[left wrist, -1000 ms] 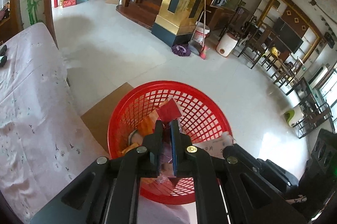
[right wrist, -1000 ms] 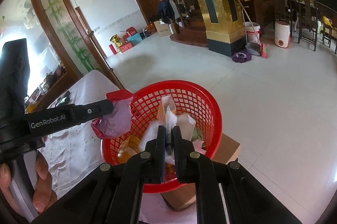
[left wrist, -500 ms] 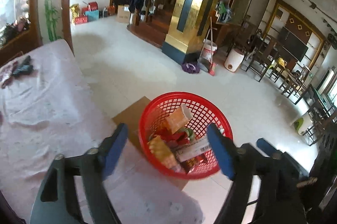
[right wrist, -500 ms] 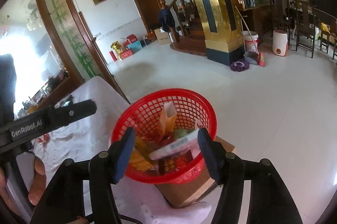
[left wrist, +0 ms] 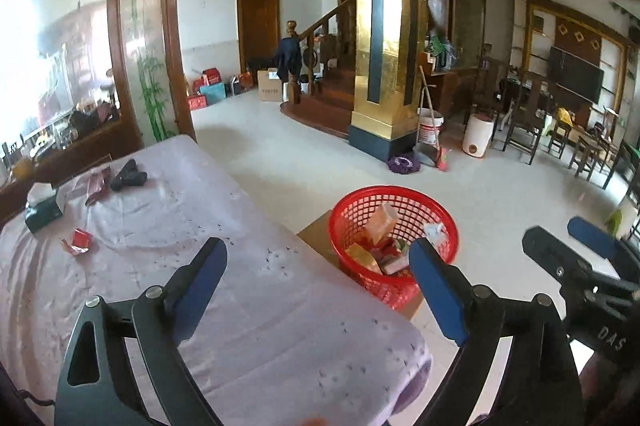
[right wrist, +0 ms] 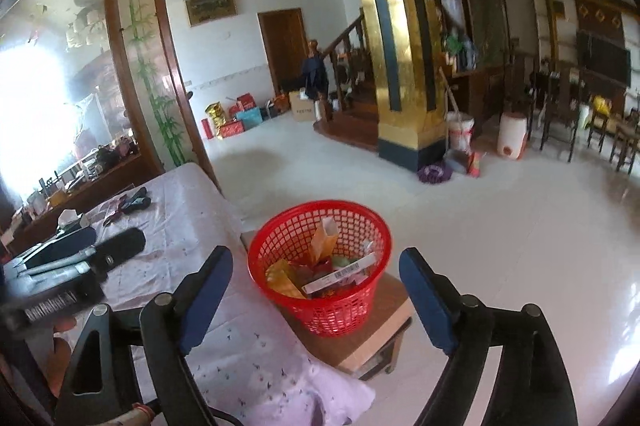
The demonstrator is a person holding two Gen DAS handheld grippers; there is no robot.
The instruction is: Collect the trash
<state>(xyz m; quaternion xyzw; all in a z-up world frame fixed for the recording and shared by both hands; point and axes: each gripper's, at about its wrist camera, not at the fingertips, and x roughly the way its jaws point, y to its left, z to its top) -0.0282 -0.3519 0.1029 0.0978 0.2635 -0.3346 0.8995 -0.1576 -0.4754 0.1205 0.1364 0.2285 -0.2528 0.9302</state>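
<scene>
A red mesh basket (left wrist: 394, 209) (right wrist: 320, 226) holds several wrappers and cartons and stands on a low wooden stool (right wrist: 362, 338) beside the table. My left gripper (left wrist: 316, 278) is open and empty above the table's near end. My right gripper (right wrist: 316, 290) is open and empty, just short of the basket. A red wrapper (left wrist: 78, 241) lies on the pale cloth-covered table (left wrist: 200, 226). A dark red wrapper (left wrist: 97, 184) lies farther back.
A tissue box (left wrist: 42, 205) and a black object (left wrist: 128, 177) lie on the table's far end. The right gripper shows at the right edge of the left wrist view (left wrist: 580, 266). A gold pillar (left wrist: 384, 65), buckets and chairs stand across the tiled floor.
Both grippers opened, dropped their trash into the basket, then pulled back and up from it. The left one swung toward the table.
</scene>
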